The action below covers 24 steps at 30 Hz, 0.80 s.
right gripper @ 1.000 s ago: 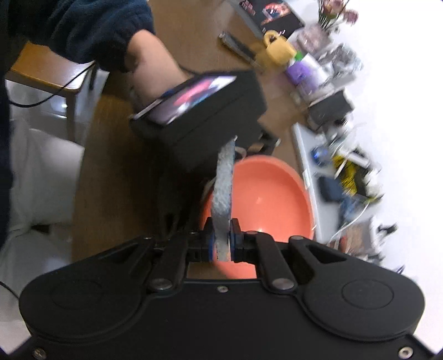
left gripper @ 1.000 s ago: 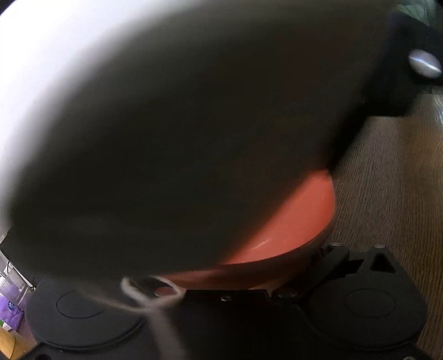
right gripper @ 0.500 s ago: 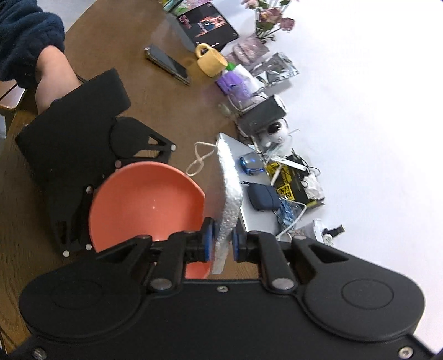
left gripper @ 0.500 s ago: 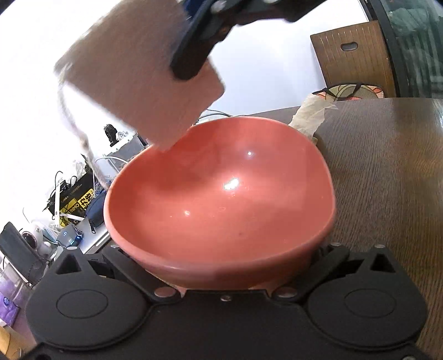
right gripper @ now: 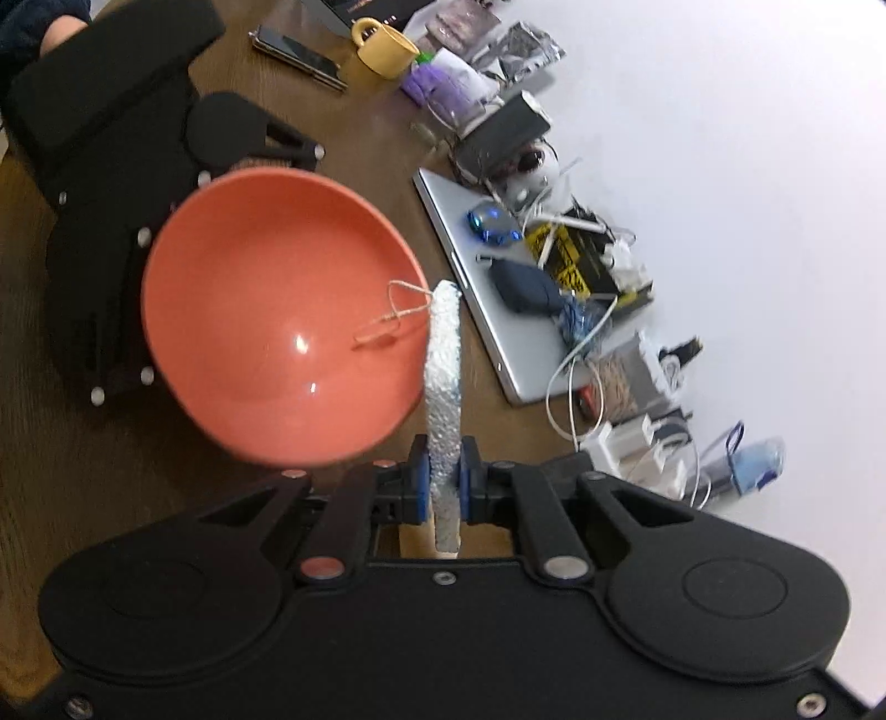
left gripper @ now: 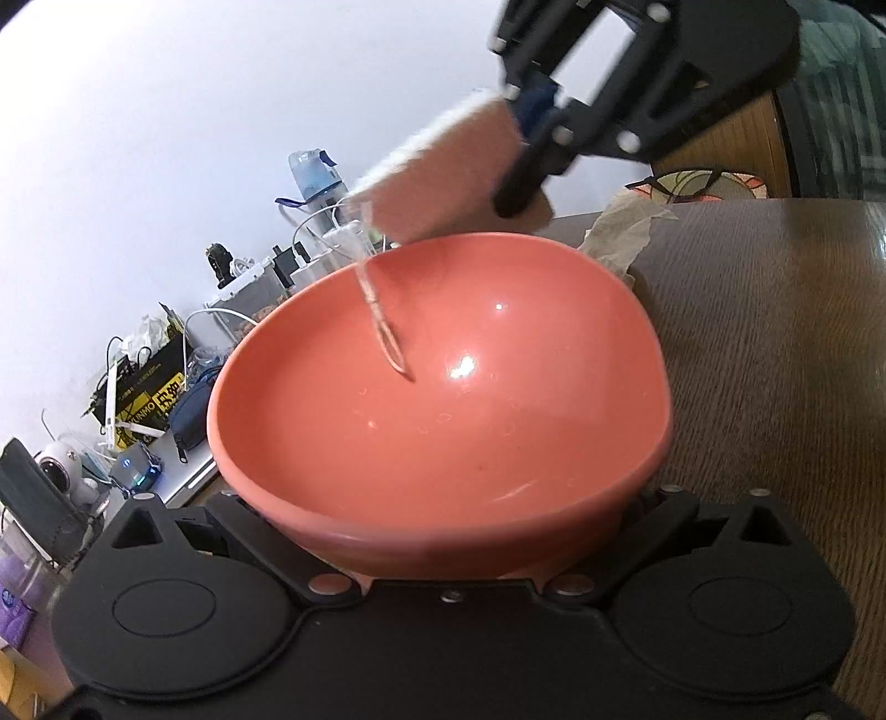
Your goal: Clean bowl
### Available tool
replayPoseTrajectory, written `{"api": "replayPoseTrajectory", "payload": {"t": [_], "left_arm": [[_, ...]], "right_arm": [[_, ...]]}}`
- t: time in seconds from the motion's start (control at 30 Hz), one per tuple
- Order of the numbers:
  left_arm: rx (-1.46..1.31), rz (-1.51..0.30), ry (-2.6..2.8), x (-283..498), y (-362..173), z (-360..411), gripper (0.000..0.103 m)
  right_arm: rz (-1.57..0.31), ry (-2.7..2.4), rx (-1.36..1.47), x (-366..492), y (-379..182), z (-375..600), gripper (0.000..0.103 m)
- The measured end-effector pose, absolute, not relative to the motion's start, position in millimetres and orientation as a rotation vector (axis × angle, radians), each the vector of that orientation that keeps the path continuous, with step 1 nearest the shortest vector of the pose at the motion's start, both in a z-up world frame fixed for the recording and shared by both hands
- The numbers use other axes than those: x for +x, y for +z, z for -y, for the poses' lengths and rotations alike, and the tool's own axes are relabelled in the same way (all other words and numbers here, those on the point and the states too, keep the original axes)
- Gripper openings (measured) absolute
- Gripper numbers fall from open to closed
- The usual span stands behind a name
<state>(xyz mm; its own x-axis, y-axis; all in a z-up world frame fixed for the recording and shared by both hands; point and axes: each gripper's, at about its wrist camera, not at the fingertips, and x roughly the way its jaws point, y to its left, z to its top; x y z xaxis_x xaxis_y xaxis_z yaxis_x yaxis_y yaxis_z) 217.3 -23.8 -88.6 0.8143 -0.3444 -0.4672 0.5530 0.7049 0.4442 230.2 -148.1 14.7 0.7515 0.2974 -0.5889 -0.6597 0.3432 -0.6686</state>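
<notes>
Wooden table (right gripper: 83,498): one coral bowl (left gripper: 443,421), one sponge (right gripper: 443,376), two hand-held grippers.

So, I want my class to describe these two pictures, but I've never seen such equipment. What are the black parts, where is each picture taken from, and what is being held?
There is no robot here. A person holds a black two-finger gripper in each hand, and each gripper carries a wide-angle camera looking forward along its fingers, so the black shape at the bottom of each picture is the tool itself.

The left camera's picture shows the left gripper clamped on the near side of a coral-red bowl. The right gripper comes in from the top.

The right camera's picture shows the right gripper squeezing a thin white sponge, seen edge-on, with a string loop dangling over the bowl.

Everything sits over a brown wooden table. Along the wall lie a silver laptop, a yellow mug, a phone and cables.
</notes>
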Motion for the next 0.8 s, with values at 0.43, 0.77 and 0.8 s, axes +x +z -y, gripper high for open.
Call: {"api": "replayPoseTrajectory", "payload": {"t": [0.43, 0.77, 0.8], "left_arm": [[0.586, -0.384, -0.518, 223.1, -86.2, 21.9, 0.101], [0.594, -0.376, -0.528, 223.8, -88.3, 13.4, 0.101], [0.594, -0.375, -0.537, 231.0, -87.7, 7.0, 0.101]], "right_arm": [[-0.340, 0.526, -1.487, 184.6, -57.2, 170.3, 0.011], [-0.072, 0.559, -1.855, 141.8, -99.9, 163.1, 0.011], [-0.035, 0.578, -1.875, 137.3, -101.2, 161.3, 0.012]]}}
